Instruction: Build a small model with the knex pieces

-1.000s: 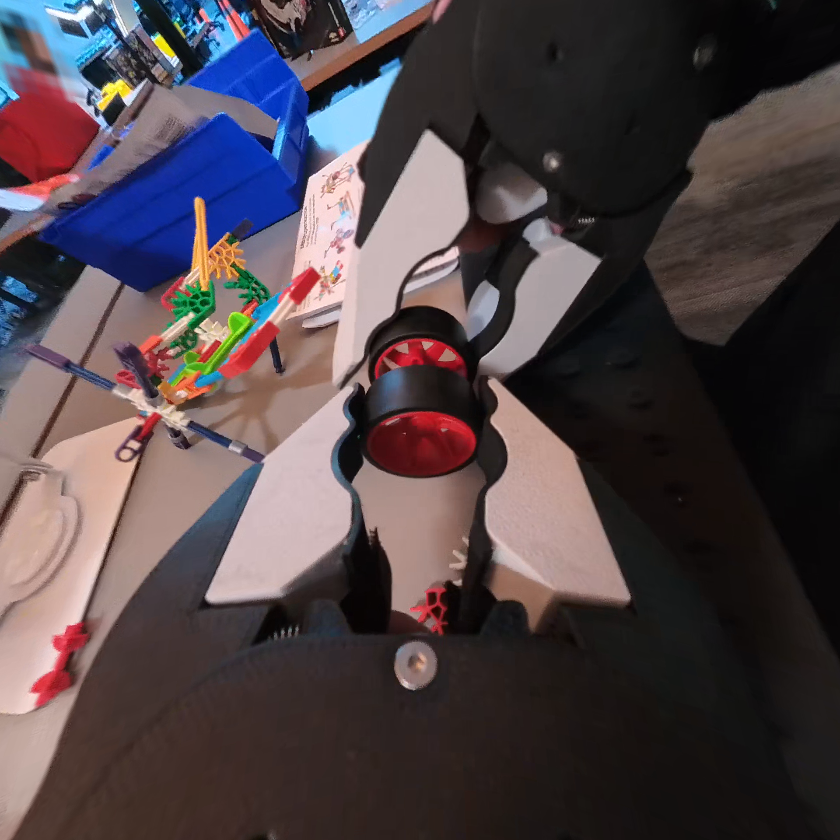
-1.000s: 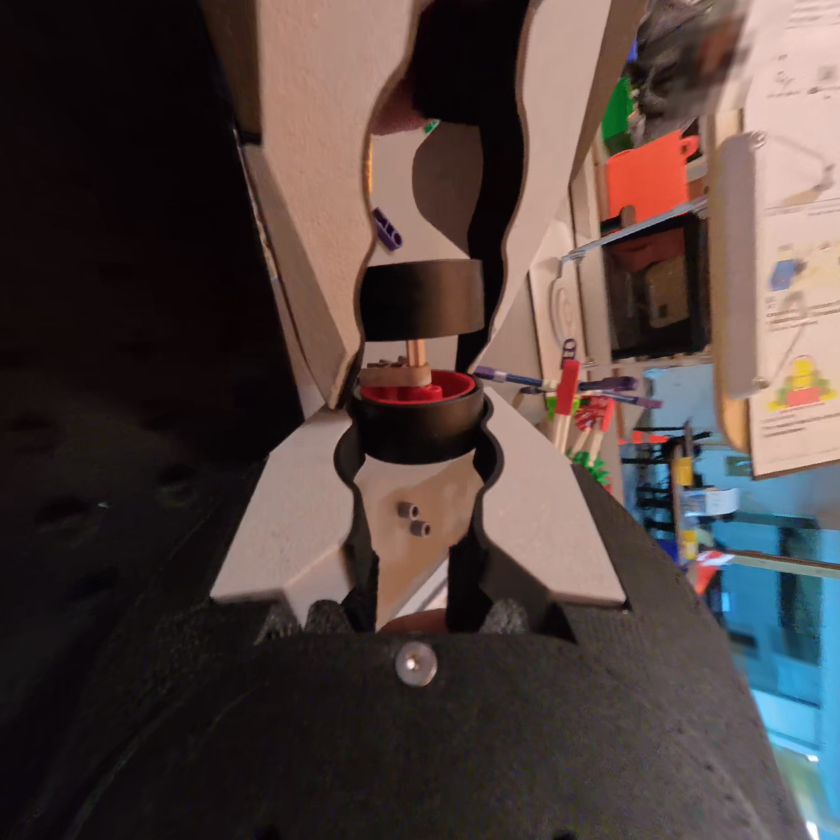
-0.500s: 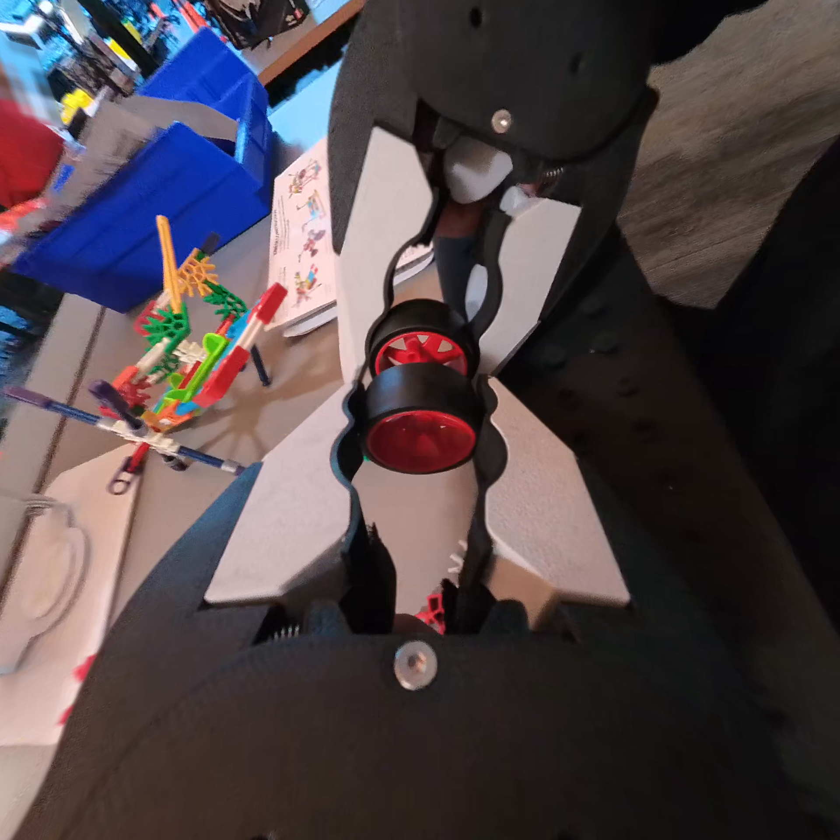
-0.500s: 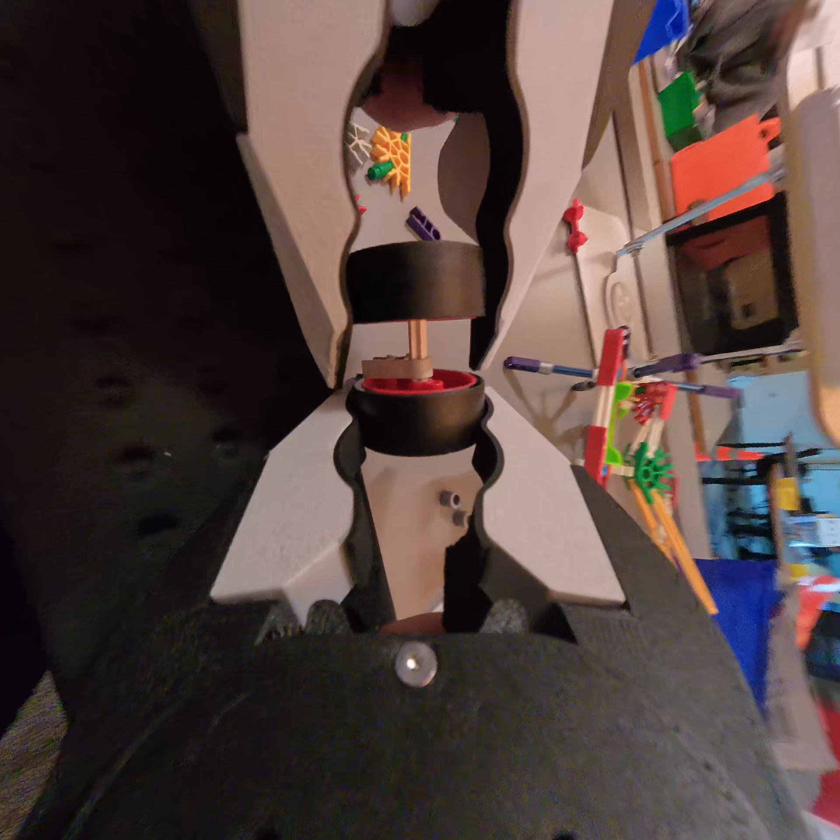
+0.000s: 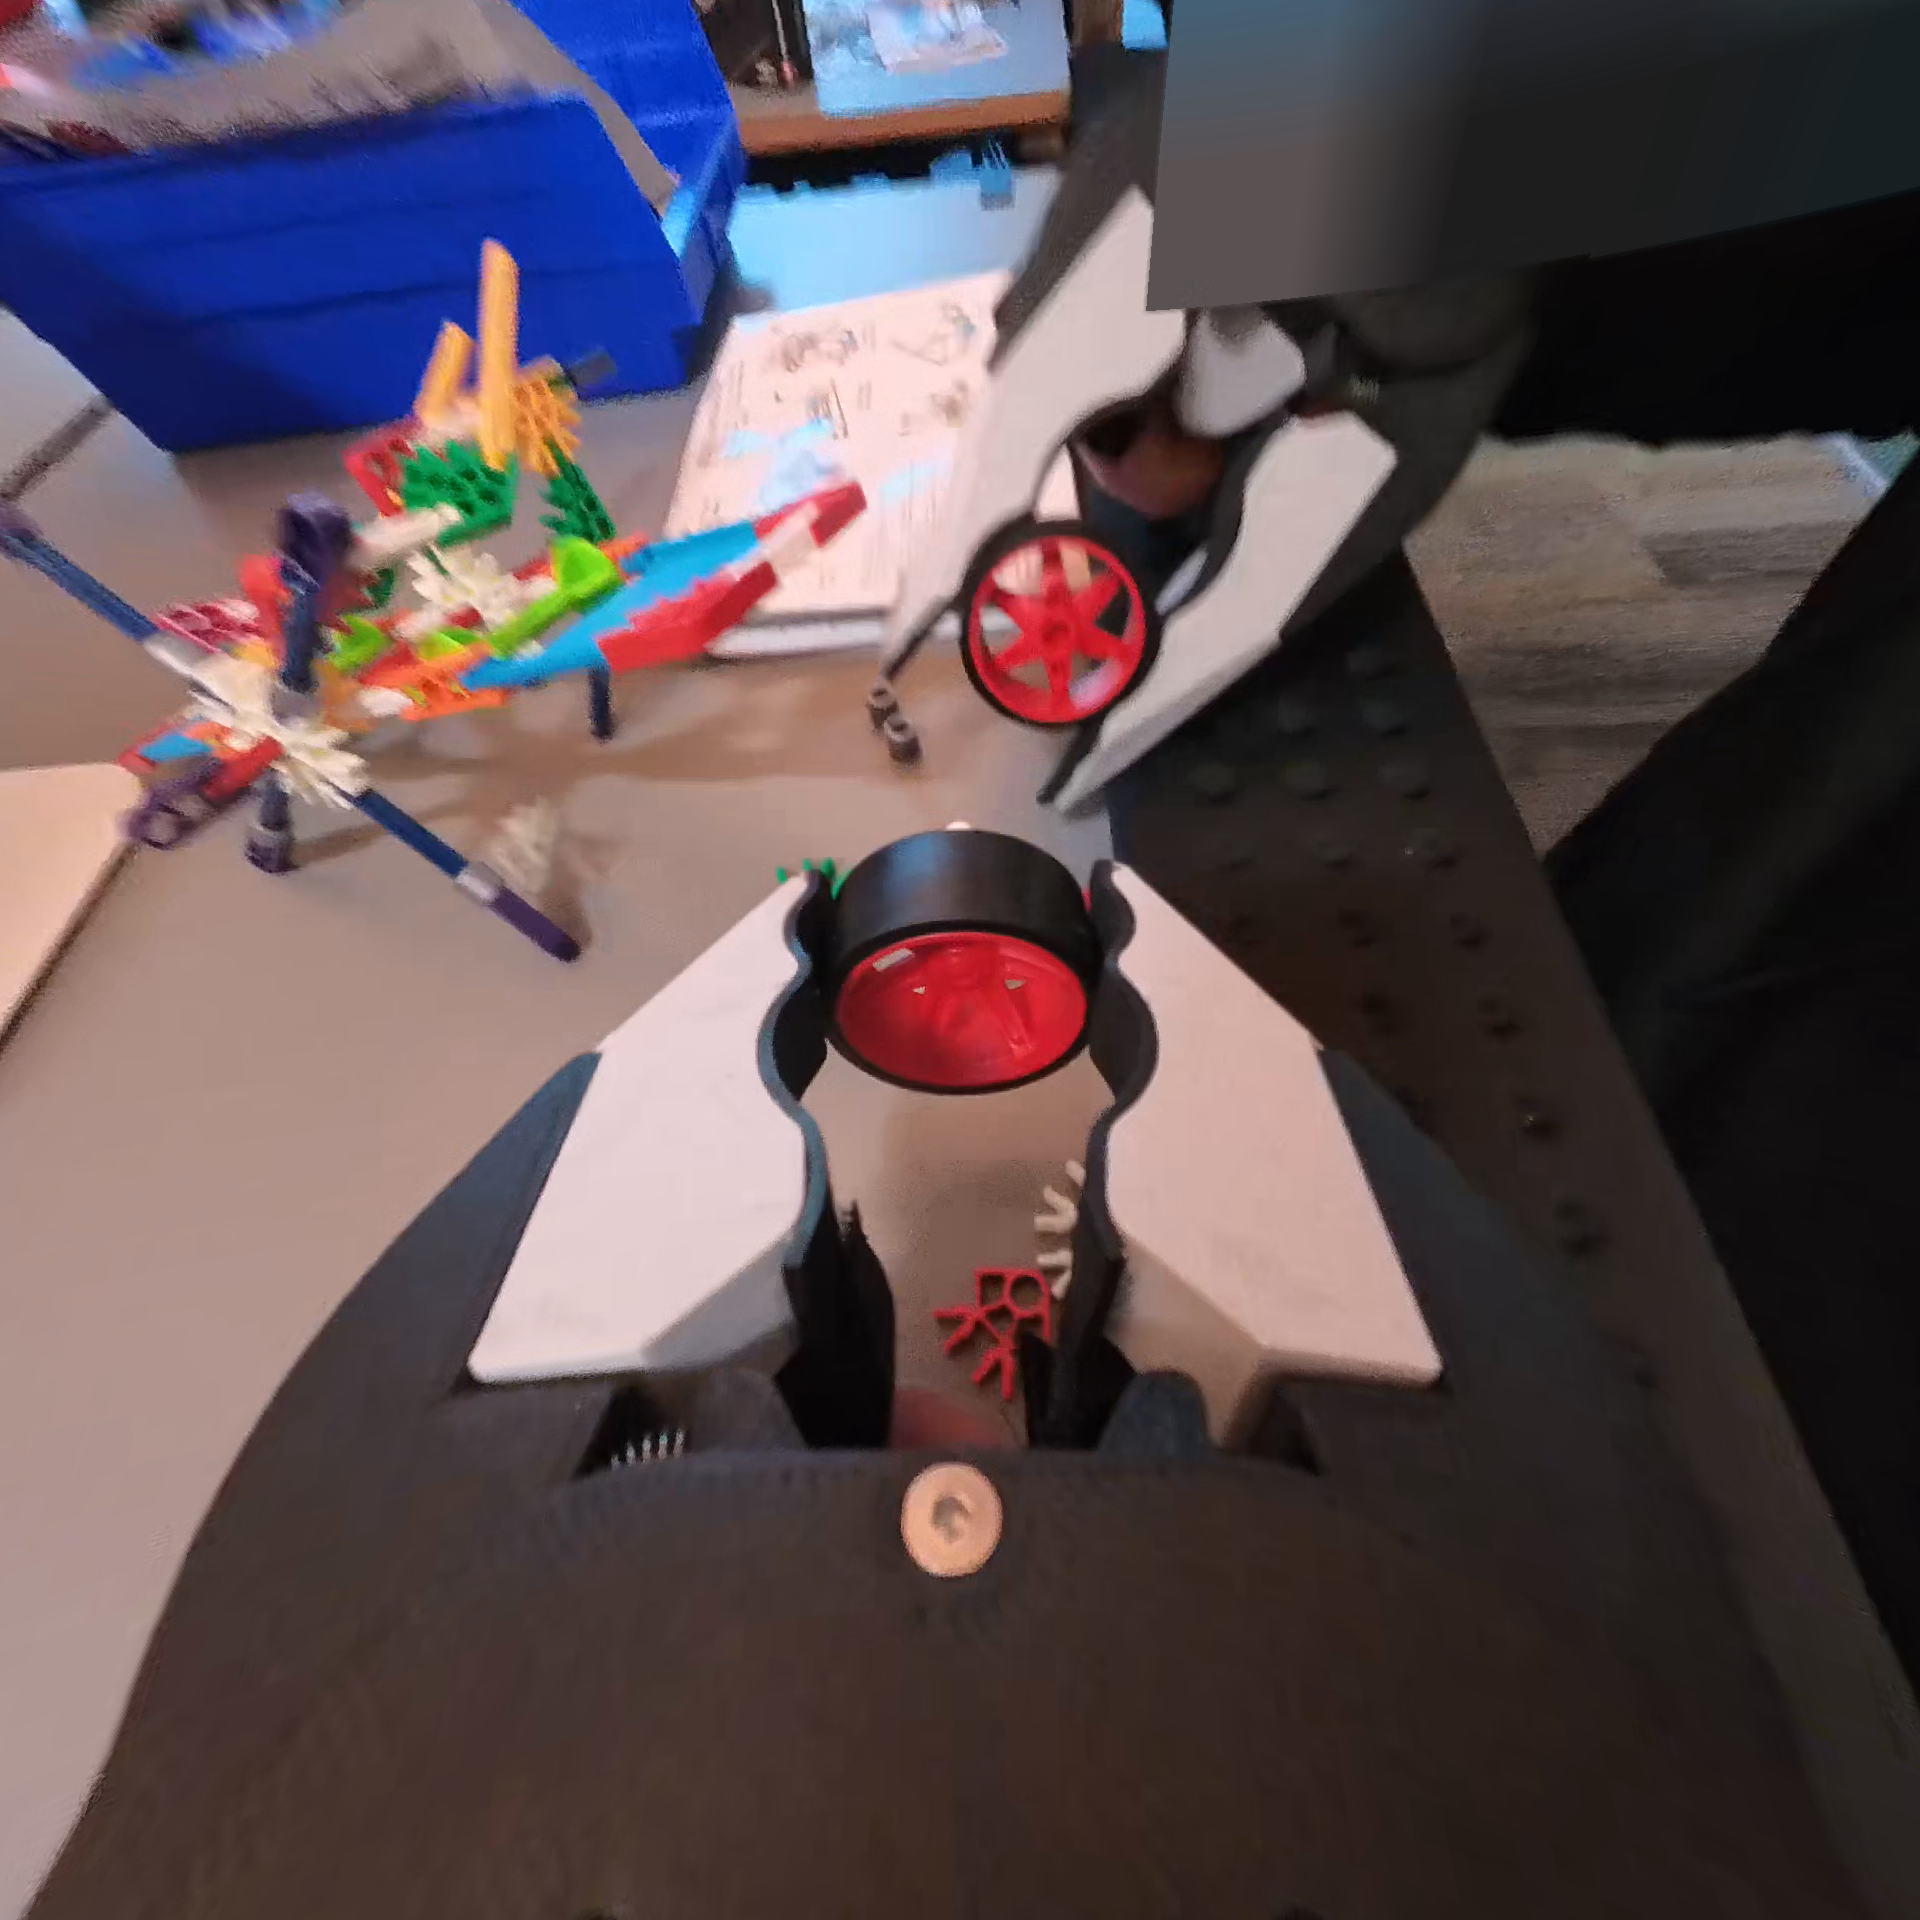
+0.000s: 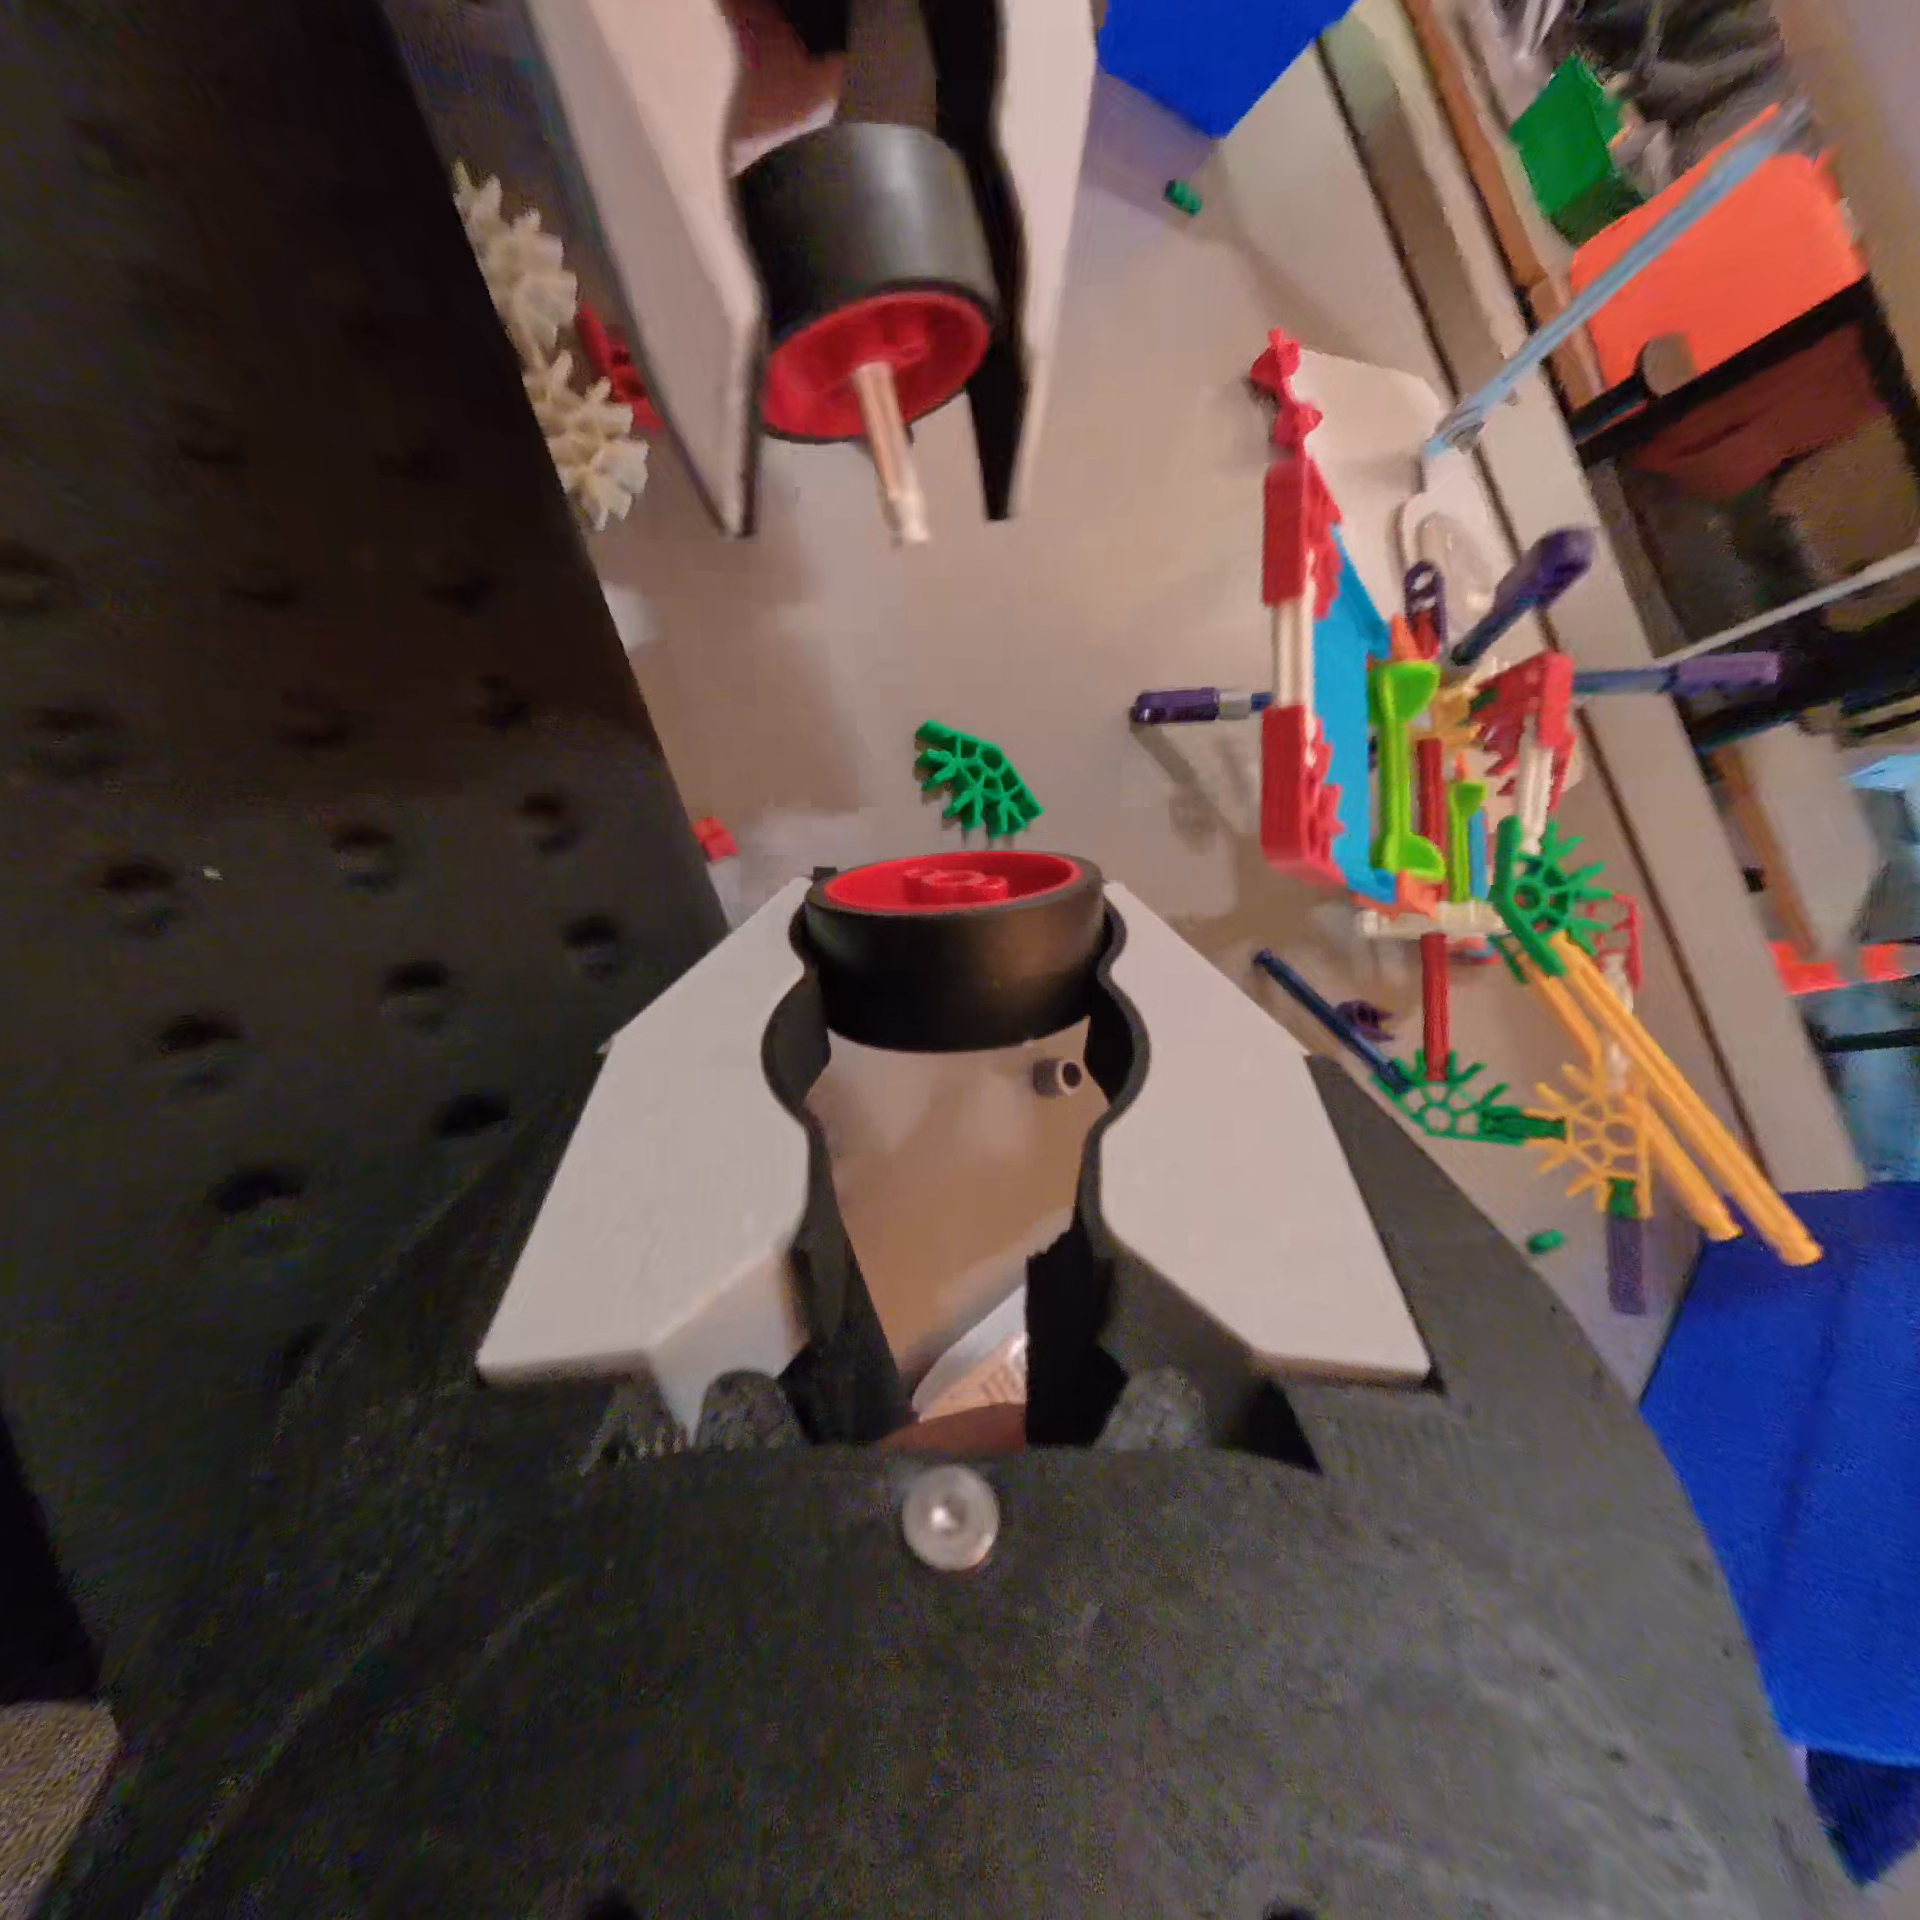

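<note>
You are working over a grey table (image 5: 260, 1091), and at its far left a blue bin (image 5: 343, 249) is sitting behind a rod-and-connector model (image 5: 436, 613), both well clear of your grippers. A booklet (image 5: 831, 447) is lying flat just right of the model, probably kept where you can read it.

Your left gripper (image 5: 961, 914) is clamping a wheel (image 5: 961, 982) by its black tyre, jaws closed on either side, so the red hub is facing back at the camera. In the right wrist view that same wheel is carrying a pale axle (image 6: 894, 457) that is sticking out of its hub toward your other wheel; gripping the tyre is leaving the hub and axle free. A red connector (image 5: 997, 1325) and a white one (image 5: 1060, 1216) are lying on the table beneath those jaws.

Farther right, your right gripper (image 6: 956, 925) is closed on a second wheel (image 6: 951, 966), again across the tyre, with its red hub open toward the axle tip. The two wheels are apart, not touching, roughly facing each other. A green connector (image 6: 977, 779) is lying on the table between them, and a black pegboard (image 5: 1403, 935) is bordering the table's right edge.
</note>
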`<state>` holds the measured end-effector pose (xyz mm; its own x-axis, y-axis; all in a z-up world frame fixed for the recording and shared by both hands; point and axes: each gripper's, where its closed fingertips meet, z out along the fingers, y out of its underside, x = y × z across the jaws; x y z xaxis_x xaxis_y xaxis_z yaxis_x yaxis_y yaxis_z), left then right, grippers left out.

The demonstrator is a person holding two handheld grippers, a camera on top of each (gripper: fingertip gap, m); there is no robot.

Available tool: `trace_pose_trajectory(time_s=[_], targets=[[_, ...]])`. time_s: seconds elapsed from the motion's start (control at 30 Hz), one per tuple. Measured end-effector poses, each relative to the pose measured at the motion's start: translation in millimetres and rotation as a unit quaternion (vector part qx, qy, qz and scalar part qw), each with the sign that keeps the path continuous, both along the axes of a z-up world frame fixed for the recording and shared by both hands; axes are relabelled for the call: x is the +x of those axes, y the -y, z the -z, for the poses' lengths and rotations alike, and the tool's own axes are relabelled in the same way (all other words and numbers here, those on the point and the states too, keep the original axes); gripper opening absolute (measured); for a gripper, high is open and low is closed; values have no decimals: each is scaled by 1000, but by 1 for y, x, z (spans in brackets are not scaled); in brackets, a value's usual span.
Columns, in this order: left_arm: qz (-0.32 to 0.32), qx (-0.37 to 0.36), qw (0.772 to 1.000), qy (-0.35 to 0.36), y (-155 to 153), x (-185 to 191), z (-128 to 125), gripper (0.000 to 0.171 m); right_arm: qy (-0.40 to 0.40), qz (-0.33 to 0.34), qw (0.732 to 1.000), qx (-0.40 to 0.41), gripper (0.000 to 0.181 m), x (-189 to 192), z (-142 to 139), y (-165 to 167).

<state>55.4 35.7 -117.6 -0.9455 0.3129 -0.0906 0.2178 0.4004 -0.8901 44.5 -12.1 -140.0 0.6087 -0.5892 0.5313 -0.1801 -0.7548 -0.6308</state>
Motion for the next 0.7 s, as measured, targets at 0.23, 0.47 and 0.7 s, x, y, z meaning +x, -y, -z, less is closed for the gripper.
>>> trace_pose_trajectory(time_s=[0.23, 0.47, 0.7], targets=[[-24, 75, 995, 63, 2, 16, 30, 47, -55, 18, 993, 100, 46, -5, -1, 15], [-64, 129, 988, 56, 9, 38, 46, 48, -109, 56, 987, 106, 46, 5, 11, 26], [-42, 157, 986, 45, 11, 34, 51, 63, -195, 32, 970, 139, 67, 4, 19, 24]])
